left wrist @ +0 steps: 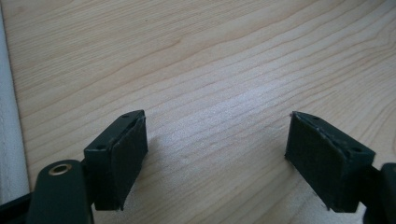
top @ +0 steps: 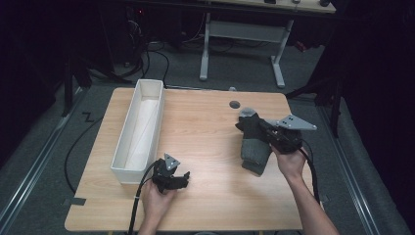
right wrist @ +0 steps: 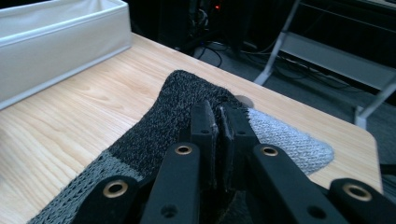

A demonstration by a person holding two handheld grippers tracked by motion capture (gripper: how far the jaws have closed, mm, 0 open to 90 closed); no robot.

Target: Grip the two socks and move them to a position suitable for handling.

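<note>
Wooden table: sock, white bin

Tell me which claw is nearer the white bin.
Left. The left claw rests open by the white bin's near end; the right claw, shut on the sock, is across the table.

One grey-and-black knitted sock; one long white rectangular bin; one wooden table; two handheld two-jaw grippers: left gripper, right gripper.
</note>
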